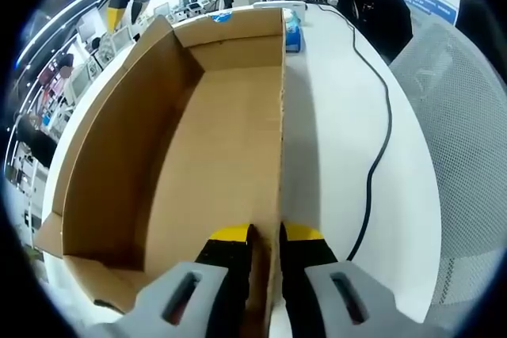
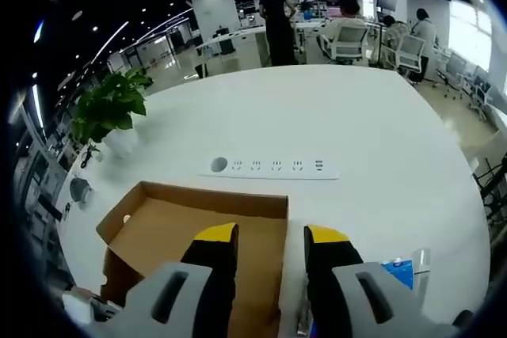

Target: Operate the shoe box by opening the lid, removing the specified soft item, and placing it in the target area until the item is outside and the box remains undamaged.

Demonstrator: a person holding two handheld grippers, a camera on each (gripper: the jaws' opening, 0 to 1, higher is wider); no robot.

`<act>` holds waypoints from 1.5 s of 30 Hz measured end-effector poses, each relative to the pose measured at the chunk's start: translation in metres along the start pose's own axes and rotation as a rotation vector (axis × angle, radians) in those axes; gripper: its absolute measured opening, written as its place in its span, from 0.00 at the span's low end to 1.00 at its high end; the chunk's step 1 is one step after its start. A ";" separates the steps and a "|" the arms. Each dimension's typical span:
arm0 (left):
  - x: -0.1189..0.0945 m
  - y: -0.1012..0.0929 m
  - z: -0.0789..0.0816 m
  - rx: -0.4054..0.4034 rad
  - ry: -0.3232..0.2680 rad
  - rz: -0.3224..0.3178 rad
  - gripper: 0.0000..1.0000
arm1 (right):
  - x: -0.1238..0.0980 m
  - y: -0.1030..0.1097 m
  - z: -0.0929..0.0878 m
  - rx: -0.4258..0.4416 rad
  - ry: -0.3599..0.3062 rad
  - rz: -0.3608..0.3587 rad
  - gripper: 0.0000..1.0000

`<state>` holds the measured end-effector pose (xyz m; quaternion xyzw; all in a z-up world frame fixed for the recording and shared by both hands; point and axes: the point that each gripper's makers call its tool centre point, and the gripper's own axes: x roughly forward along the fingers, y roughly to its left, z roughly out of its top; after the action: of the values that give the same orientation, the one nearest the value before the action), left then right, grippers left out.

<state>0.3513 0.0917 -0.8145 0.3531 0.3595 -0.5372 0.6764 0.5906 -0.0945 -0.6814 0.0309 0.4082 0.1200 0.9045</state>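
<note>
we've got the shoe box (image 1: 214, 140) lying open on the white surface (image 1: 341, 108), and in the left gripper view its long axis runs straight away from us, the near end at the gripper and the far end up by a small blue item (image 1: 292, 31). inside we see bare cardboard floor and walls, no soft item that we can make out, so where that item is we cannot tell. the left gripper (image 1: 265, 235) is right on the box's right-hand long wall, its yellow-tipped jaws drawn close with that thin wall edge standing between them, pinching it as far as we can judge. a black cable (image 1: 379, 156) snakes along the surface to the right of the box, well apart from it. over in the right gripper view, the box (image 2: 198, 231) sits just ahead and below, open side up, with the right gripper (image 2: 271, 237) hovering over its right wall, jaws spread and nothing between them. beyond it lies a white power strip (image 2: 269, 167), and a potted plant (image 2: 107, 112) stands off to the left. so both grippers are at the box; the left one steadies the wall, and we'd judge the right, being free, is the one to reach down inside.
</note>
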 end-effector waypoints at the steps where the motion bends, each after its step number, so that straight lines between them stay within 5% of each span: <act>1: 0.000 0.000 0.000 0.001 -0.001 0.000 0.12 | 0.000 -0.001 -0.002 0.007 0.001 -0.005 0.31; 8: 0.000 0.000 0.001 0.016 -0.006 -0.003 0.12 | 0.004 -0.008 -0.015 -0.064 0.034 -0.066 0.30; 15: 0.000 0.000 0.000 0.018 -0.007 -0.002 0.12 | 0.013 -0.018 -0.014 -0.040 0.026 -0.128 0.26; 22: 0.000 0.000 0.000 0.029 -0.009 -0.003 0.11 | 0.031 -0.008 -0.024 -0.054 0.080 -0.064 0.22; 30: 0.000 -0.001 0.001 0.052 -0.017 -0.008 0.10 | 0.062 -0.025 -0.031 -0.020 0.152 -0.063 0.22; 45: 0.000 0.000 0.002 0.077 -0.029 -0.013 0.09 | 0.082 -0.029 -0.021 0.046 0.154 -0.040 0.16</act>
<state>0.3512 0.0899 -0.8137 0.3690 0.3310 -0.5601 0.6638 0.6332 -0.1038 -0.7601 0.0341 0.4796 0.0946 0.8717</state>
